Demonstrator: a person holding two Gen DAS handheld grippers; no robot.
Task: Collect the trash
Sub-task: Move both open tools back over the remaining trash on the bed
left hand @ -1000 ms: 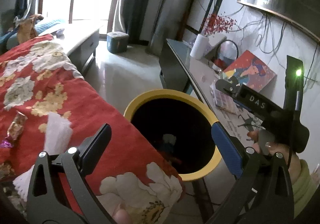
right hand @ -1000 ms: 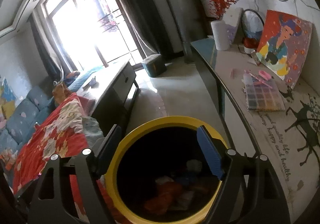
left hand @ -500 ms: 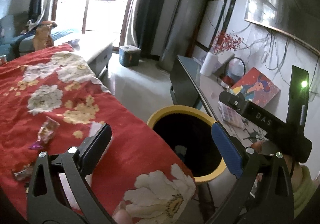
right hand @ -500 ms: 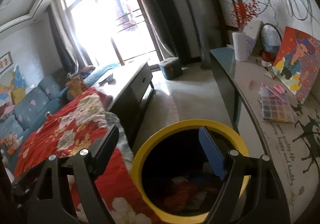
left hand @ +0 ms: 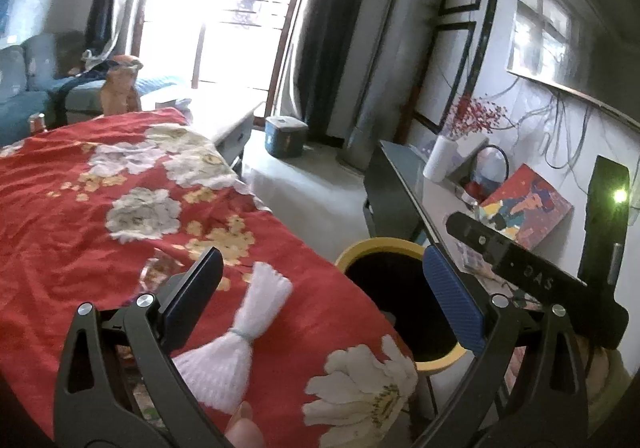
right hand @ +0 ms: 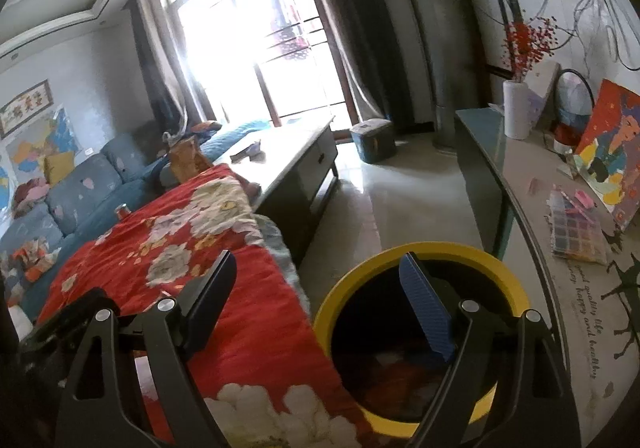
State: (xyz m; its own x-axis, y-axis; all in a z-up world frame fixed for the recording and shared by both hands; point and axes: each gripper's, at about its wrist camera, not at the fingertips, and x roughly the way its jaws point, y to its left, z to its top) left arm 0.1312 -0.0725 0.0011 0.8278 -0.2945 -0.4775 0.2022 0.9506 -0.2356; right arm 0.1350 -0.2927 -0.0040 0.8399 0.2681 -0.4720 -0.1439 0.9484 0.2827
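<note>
The yellow bin (right hand: 416, 332) stands on the floor just beside the red flower cloth (left hand: 120, 208). Inside it is dark, and the trash there is hard to make out. A white tied bundle (left hand: 240, 336) lies on the cloth. The left gripper (left hand: 320, 300) and right gripper (right hand: 316, 304) are both wide apart and empty.

A tied paper bundle (left hand: 236, 332) lies on the cloth-covered table (left hand: 80, 208) near its right edge, a wrapper (left hand: 158, 272) just left of it. The bin (right hand: 420, 328) stands between that edge and the side counter (right hand: 528, 232). Behind the table sits a sofa (right hand: 80, 192).
</note>
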